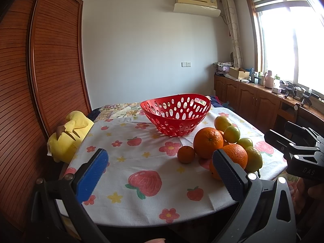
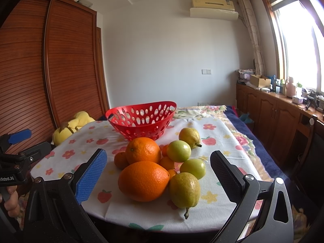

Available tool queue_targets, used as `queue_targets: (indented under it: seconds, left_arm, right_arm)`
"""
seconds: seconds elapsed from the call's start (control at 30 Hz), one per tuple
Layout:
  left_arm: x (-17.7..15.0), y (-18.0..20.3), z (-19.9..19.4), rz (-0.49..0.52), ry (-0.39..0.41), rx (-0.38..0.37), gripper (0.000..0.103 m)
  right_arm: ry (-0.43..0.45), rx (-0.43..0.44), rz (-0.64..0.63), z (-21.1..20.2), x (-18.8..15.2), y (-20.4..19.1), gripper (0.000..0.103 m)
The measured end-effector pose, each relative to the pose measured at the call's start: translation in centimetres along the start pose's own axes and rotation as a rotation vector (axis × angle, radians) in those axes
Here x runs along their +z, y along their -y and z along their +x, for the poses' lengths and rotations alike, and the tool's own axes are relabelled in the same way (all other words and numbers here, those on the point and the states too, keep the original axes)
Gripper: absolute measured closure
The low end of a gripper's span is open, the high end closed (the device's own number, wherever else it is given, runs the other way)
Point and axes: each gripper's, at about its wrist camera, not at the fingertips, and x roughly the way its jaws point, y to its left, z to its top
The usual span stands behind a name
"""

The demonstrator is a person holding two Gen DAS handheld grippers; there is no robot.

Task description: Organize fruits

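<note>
A red perforated basket [image 1: 175, 114] [image 2: 141, 118] stands empty at the far side of the table. A pile of fruit lies nearer: two large oranges [image 2: 144, 180] [image 2: 143, 150] [image 1: 208, 142], small tangerines [image 1: 186, 154] [image 2: 121, 160], green apples [image 2: 178, 150] and pears [image 2: 184, 189] [image 2: 189, 135]. My left gripper [image 1: 160, 168] is open and empty, left of the pile. My right gripper [image 2: 158, 171] is open and empty, just in front of the pile, its jaws either side of the nearest orange and pear.
The table has a strawberry-and-flower cloth [image 1: 129, 147]. A yellow plush toy [image 1: 69, 135] sits at its left edge by a wooden wardrobe [image 1: 40, 70]. A wooden sideboard [image 2: 279, 113] with clutter runs under the window on the right.
</note>
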Motion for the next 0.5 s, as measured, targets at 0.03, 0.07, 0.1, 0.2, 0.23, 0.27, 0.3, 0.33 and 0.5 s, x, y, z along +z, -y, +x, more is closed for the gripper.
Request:
queue_targets:
  seconds: [0.03,0.07,0.1,0.2,0.23,0.27,0.3,0.33,0.5]
  left_arm:
    - [0.04,0.00,0.02,0.000,0.000,-0.001,0.000]
    - [0.15,0.03,0.01,0.000,0.001,-0.001,0.000]
    - [0.24,0.00,-0.23,0.000,0.002,0.000,0.000]
    - [0.40,-0.09,-0.51,0.001,0.004,-0.002,0.000]
    - [0.39,-0.09,-0.52,0.001,0.004,-0.003,0.000]
    - [0.41,-0.09,-0.54,0.002,0.004,-0.003,0.000]
    - [0.39,-0.08,-0.53,0.001,0.004,-0.002,0.000]
    - [0.39,-0.08,-0.53,0.001,0.005,-0.002,0.000]
    - [0.39,-0.08,-0.60,0.003,0.008,-0.003,0.000]
  right_arm:
    - [0.000,-0.001,0.000,0.00,0.00,0.01,0.000]
    - [0.000,0.000,0.001,-0.07,0.09,0.05,0.000]
    - [0.000,0.000,0.001,-0.09,0.08,0.08,0.000]
    - [0.000,0.000,0.001,-0.06,0.09,0.03,0.000]
    - [0.000,0.000,0.001,-0.06,0.09,0.02,0.000]
    - [0.000,-0.001,0.001,-0.06,0.08,0.01,0.000]
    - [0.000,0.000,0.001,-0.06,0.08,0.02,0.000]
    - [0.001,0.000,0.001,-0.07,0.08,0.02,0.000]
    - [0.001,0.000,0.001,-0.05,0.06,0.01,0.000]
